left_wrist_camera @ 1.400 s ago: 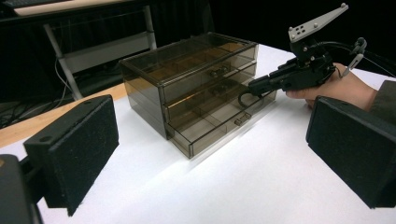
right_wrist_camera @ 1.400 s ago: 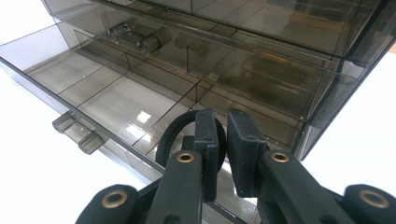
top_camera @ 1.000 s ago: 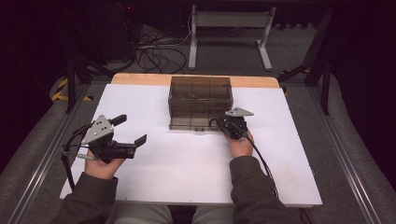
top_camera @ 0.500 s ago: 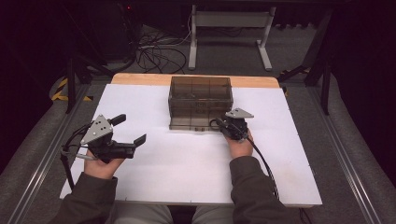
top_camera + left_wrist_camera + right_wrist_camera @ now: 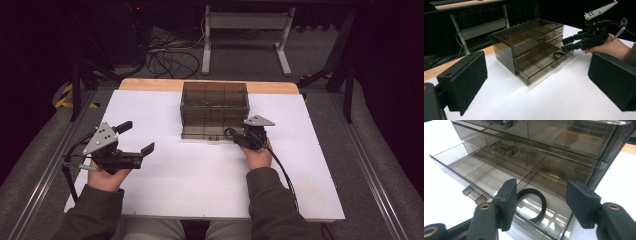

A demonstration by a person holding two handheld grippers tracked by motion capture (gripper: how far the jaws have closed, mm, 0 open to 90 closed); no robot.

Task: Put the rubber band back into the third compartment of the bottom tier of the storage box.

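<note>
A smoky clear three-drawer box (image 5: 215, 100) stands at the table's far middle. Its bottom drawer (image 5: 469, 167) is pulled out. A black ring (image 5: 544, 206) lies flat in that drawer's right-hand compartment, also seen in the left gripper view as the ring (image 5: 559, 55). My right gripper (image 5: 541, 186) hovers at the drawer's front right corner. Its jaws have just been opening, and the ring lies below and between them, with neither pad pressing on it. From above, the right gripper (image 5: 236, 135) points at the drawer. My left gripper (image 5: 136, 137) is open and holds nothing, over the table's left side.
The white tabletop (image 5: 200, 180) spreads out in front of the box. A wooden strip (image 5: 150, 84) runs along the far edge. Cables and a metal stand (image 5: 245, 35) lie on the floor beyond the table. Metal rails (image 5: 45, 170) flank the table.
</note>
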